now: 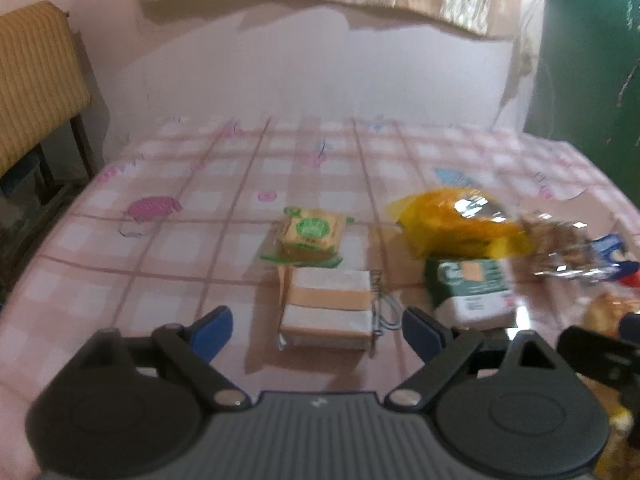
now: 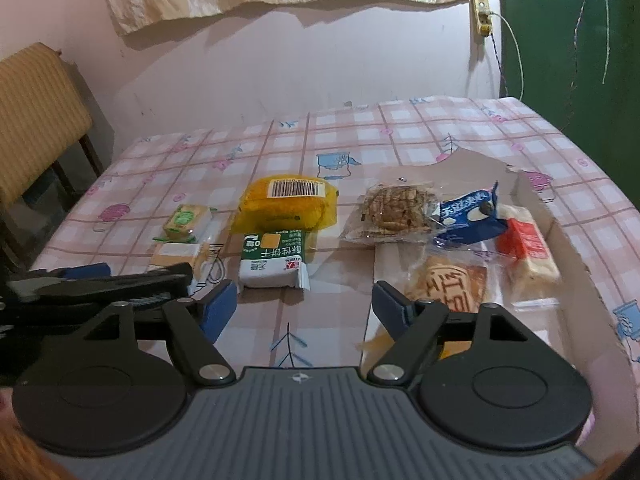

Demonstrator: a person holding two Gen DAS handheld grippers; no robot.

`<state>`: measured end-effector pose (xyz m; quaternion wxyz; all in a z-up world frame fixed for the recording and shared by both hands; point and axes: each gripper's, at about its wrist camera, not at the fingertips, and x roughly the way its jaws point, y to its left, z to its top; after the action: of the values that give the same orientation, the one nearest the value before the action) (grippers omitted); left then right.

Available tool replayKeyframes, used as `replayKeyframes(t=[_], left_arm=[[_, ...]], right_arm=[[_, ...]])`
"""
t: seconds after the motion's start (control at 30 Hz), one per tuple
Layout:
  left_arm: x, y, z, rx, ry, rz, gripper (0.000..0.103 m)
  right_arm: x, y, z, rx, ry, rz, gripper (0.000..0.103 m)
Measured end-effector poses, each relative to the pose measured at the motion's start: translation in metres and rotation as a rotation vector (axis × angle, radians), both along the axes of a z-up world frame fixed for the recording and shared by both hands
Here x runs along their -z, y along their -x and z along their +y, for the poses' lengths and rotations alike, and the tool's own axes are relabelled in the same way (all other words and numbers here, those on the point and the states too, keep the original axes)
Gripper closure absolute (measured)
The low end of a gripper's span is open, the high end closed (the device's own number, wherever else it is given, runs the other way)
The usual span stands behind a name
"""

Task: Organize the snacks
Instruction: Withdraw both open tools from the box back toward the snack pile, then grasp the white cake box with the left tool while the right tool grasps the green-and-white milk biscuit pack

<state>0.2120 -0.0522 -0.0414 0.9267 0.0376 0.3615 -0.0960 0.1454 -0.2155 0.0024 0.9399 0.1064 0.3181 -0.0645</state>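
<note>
The snacks lie on my checked tablecloth [image 2: 360, 128]: a tan pack [image 1: 326, 312] and a green-label pack [image 1: 310, 236] touching at left, a yellow bag [image 2: 288, 204] behind a green-white pack [image 2: 274, 264], then 4 wrapped ones on a cardboard sheet [image 2: 472, 164] at right. My left tongs [image 1: 318, 330] gape, released, before the tan pack. My right tongs [image 2: 300, 308] are released too, holding nothing.

A: How many snack packets lie on the checked tablecloth [image 2: 400, 128]?

B: Eight: a green-label cake [image 2: 186, 220], a tan wafer pack [image 2: 176, 256], a yellow bag [image 2: 288, 204], a green-and-white biscuit pack [image 2: 274, 264], one clear-wrapped cookie [image 2: 394, 210] at one o'clock, a blue pack [image 2: 468, 220], a red-label bar [image 2: 528, 244], an orange-printed pastry [image 2: 452, 284].

A: Chairs?

B: One chair [image 2: 36, 120], at ten o'clock.
</note>
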Motion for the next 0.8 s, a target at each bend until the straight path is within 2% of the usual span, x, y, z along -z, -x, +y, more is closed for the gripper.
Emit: replayKeyframes(t=[0.07,0.1,0.17,0.27,0.33,0.4,0.6,0.67,0.73,0.8], left_arm=[[0.008,-0.009,0.001,-0.006,0.01,0.013,0.023],[0.01,-0.013,0.003,-0.006,0.02,0.019,0.035],[0.011,-0.014,0.003,0.006,0.017,0.001,0.051],[0.01,-0.012,0.005,0.02,0.025,-0.008,0.053],[0.01,-0.009,0.008,0.005,0.013,-0.019,0.053],[0.01,-0.008,0.014,-0.009,0.037,-0.015,0.053],[0.009,-0.007,0.022,-0.036,0.02,-0.024,0.053],[0.009,-0.007,0.026,-0.045,0.022,-0.022,0.053],[0.008,-0.006,0.03,-0.055,0.028,-0.02,0.053],[0.006,-0.003,0.032,-0.06,0.025,-0.027,0.053]], right_arm=[[0.004,-0.008,0.0,0.003,-0.002,0.012,0.008],[0.007,-0.013,0.0,0.003,-0.004,0.018,0.008],[0.011,-0.023,0.0,-0.001,-0.011,0.031,0.008],[0.014,-0.037,0.005,-0.018,-0.005,0.032,0.007],[0.012,-0.045,0.01,-0.022,0.004,0.039,0.005],[0.013,-0.056,0.014,-0.029,-0.005,0.049,0.0],[0.029,-0.097,0.023,-0.029,-0.003,0.133,0.0],[0.036,-0.108,0.026,-0.031,0.0,0.157,0.006],[0.042,-0.115,0.029,-0.046,0.004,0.185,0.03],[0.043,-0.116,0.034,-0.055,0.057,0.176,0.04]])
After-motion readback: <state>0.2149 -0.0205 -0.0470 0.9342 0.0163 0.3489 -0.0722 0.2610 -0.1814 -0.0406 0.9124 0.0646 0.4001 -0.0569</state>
